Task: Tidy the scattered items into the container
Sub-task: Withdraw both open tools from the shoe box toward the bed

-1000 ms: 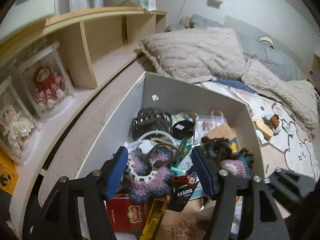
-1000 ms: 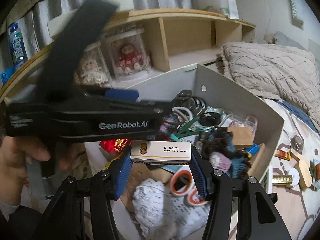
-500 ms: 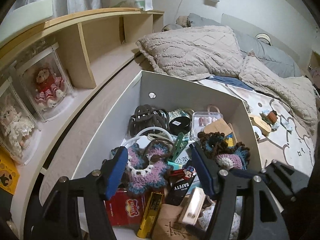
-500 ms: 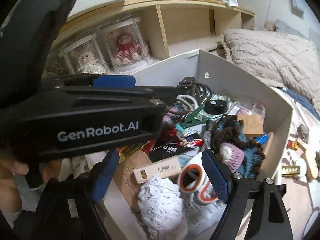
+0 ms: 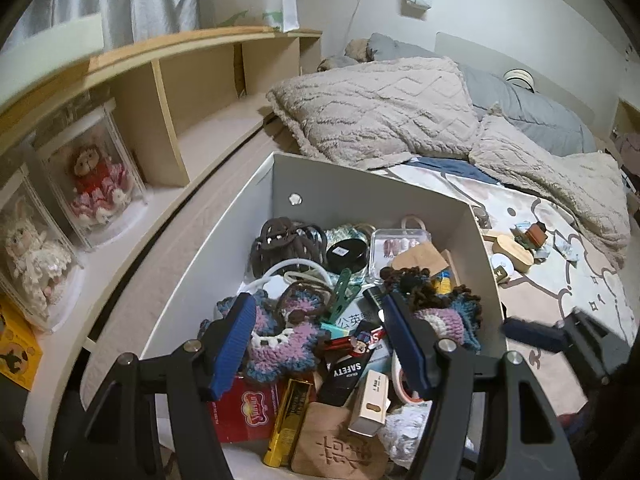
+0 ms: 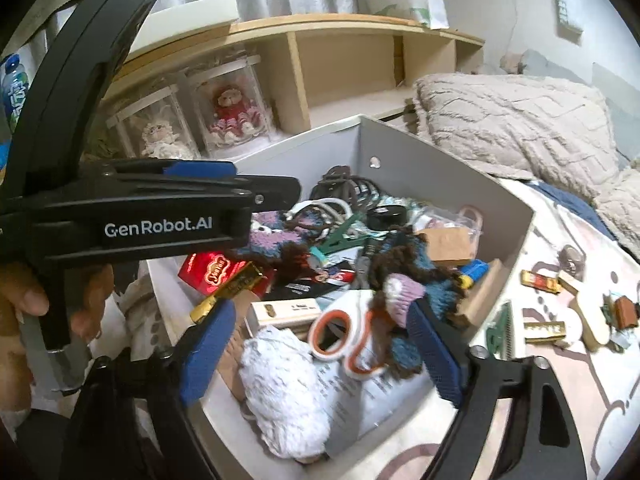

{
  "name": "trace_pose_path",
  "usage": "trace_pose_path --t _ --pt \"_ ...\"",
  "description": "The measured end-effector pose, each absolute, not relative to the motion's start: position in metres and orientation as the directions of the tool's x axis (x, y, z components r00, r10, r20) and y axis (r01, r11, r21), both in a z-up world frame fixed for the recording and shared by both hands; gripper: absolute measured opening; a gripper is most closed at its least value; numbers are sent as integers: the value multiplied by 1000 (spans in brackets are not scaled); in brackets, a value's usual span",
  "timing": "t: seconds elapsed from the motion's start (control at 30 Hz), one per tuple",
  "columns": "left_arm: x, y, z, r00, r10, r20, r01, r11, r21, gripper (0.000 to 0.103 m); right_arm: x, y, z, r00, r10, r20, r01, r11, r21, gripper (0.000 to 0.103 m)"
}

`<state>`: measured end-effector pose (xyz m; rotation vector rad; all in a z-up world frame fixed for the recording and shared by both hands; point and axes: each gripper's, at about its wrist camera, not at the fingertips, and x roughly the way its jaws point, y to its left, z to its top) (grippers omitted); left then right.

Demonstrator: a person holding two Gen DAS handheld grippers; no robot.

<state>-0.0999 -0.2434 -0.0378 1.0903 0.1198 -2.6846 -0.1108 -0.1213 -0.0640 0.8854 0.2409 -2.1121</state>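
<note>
The right gripper [image 6: 320, 356] hangs over the near end of the grey open-topped box [image 6: 448, 168]; its blue-padded jaws have just been opening and now stand wide with nothing clamped. Below them, in the box, lie the long cream matchbox [image 6: 286, 312], the orange-and-white scissors [image 6: 348, 336] and a white crumpled cloth [image 6: 280, 384]. The left gripper [image 5: 316, 344] hovers half spread above a purple crocheted piece [image 5: 276, 344], seemingly clear of it. Small wooden and gold-wrapped items [image 6: 560, 320] lie on the bedsheet right of the box.
</note>
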Motion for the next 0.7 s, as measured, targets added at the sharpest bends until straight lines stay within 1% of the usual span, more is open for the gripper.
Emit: trace_pose_path --t 0.17,0.3,0.37,0.47,0.53,0.57,0.63,0.7 --pt "-97 -231 -31 -709 -183 -681 233 -972 19 66 -109 -95 -50 -479 -610 -631 719 -685 117 96" --pt "-92 -217 -25 -721 -178 -670 212 -977 31 72 -106 -73 -38 -536 -598 -596 696 -712 89 97" --pt "-88 -209 -22 -730 -182 -659 202 -978 46 74 -102 -63 -33 -567 -587 -578 685 -726 65 102" --pt "-82 -198 -19 -743 -184 -643 194 -979 56 85 -98 -49 -27 -602 -570 -560 667 -744 40 103" --pt "-77 -190 -17 -758 -164 -631 173 -984 48 93 -95 -39 -23 -622 -560 -546 655 -755 27 103" --pt "-75 -187 -15 -766 -157 -624 165 -985 45 95 -94 -34 -22 -633 -558 -536 650 -760 24 103" --pt "-71 -179 -12 -785 -146 -602 149 -988 45 102 -93 -23 -19 -652 -550 -522 637 -770 17 103" --pt "-67 -172 -8 -800 -142 -583 139 -989 50 103 -92 -14 -17 -662 -542 -519 627 -779 13 103"
